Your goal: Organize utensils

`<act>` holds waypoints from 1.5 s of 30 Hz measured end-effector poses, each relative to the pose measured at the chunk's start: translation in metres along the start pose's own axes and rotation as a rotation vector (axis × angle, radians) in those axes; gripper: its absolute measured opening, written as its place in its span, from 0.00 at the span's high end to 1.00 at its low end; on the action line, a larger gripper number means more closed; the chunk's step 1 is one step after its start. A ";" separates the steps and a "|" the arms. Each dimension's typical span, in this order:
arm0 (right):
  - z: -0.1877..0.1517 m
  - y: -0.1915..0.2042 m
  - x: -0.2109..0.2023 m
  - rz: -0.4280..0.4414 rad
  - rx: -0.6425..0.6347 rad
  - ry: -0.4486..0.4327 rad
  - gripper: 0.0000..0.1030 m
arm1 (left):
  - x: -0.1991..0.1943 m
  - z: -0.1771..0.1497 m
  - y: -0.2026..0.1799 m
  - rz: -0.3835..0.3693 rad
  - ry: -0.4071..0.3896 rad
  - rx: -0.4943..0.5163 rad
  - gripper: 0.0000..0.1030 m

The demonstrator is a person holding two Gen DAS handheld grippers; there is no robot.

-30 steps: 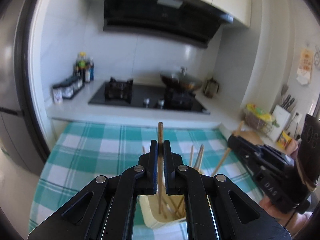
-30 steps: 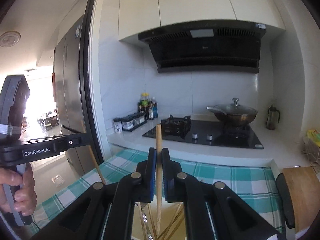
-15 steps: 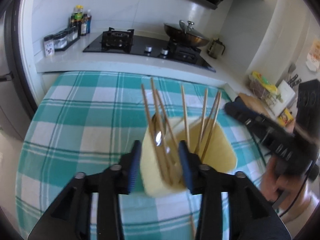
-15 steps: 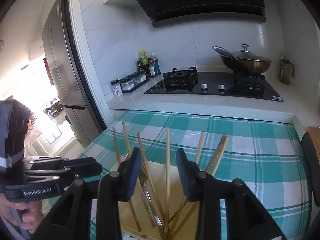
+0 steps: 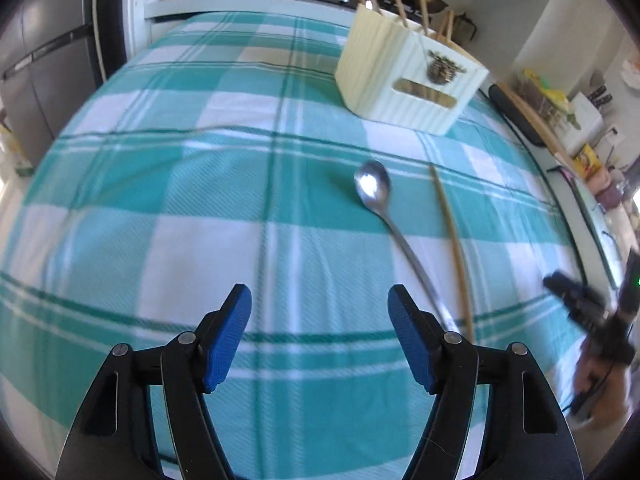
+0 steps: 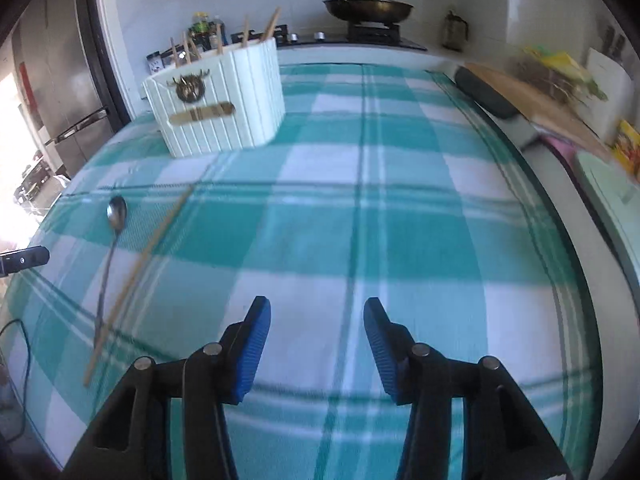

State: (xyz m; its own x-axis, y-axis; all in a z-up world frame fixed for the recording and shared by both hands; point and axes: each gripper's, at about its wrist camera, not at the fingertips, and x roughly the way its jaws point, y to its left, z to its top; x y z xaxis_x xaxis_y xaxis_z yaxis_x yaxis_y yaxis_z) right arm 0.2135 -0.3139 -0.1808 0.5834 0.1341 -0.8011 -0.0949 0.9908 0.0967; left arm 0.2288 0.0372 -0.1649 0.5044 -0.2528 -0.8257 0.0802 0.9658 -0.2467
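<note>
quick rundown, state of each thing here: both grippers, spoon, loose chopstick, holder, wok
left gripper: open, empty, jaws just opened
right gripper: open, empty, jaws just opened
spoon: flat on cloth, bowl up
loose chopstick: flat on cloth beside spoon
holder: upright, chopsticks standing in it
wok: on stove, lid on

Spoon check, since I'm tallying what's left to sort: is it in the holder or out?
Out. The spoon lies flat on the checked cloth beside one chopstick, apart from the holder.

Table (image 6: pixel 400 208), teal-and-white checked cloth. Far left: ribbed white holder (image 6: pixel 224 112). Near left: metal spoon (image 6: pixel 114 216) beside a wooden chopstick (image 6: pixel 140 264).
</note>
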 end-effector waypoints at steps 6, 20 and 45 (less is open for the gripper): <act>-0.047 -0.006 -0.020 -0.007 0.057 -0.045 0.52 | 0.012 -0.007 -0.030 -0.013 -0.032 0.008 0.29; -0.054 0.014 -0.022 -0.030 -0.002 -0.077 0.52 | 0.066 0.012 -0.070 0.204 -0.054 0.115 0.28; 0.017 0.156 0.045 0.073 -0.282 0.037 0.80 | 0.040 -0.013 -0.040 0.180 -0.074 0.167 0.59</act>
State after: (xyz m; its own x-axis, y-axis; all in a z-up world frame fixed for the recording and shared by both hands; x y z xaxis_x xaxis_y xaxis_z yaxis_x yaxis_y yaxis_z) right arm 0.2393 -0.1526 -0.1917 0.5377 0.1988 -0.8193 -0.3591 0.9332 -0.0093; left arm 0.2346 -0.0127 -0.1945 0.5845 -0.0772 -0.8077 0.1213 0.9926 -0.0071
